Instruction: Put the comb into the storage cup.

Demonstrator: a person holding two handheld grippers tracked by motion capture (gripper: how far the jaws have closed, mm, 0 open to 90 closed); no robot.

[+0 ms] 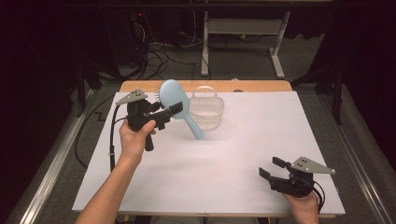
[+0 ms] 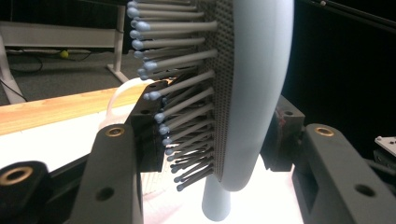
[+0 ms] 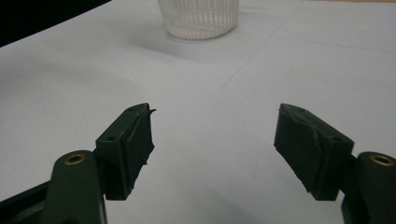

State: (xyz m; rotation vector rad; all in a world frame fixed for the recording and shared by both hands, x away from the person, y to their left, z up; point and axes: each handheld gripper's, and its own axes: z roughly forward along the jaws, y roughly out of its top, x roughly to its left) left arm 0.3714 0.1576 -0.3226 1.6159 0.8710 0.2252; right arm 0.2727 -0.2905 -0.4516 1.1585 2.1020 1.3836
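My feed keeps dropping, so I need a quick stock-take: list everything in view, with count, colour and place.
hairbrush: one, light blue, lifted off the table, head clamped in the left hand-held gripper, handle pointing down toward the basket.
basket: one, white, slatted with a handle, far centre-left of the table, upright.
table: one, white top with a wooden far edge.
desk frame: one, white, on the floor beyond the table.
cables: several, dark, on the floor behind.
left hand-held gripper: one, black, shut on the hairbrush.
right hand-held gripper: one, black, open, near right edge.

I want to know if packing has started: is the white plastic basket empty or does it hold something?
Empty, as far as visible: the white plastic basket shows bare ribbed walls, nothing inside.
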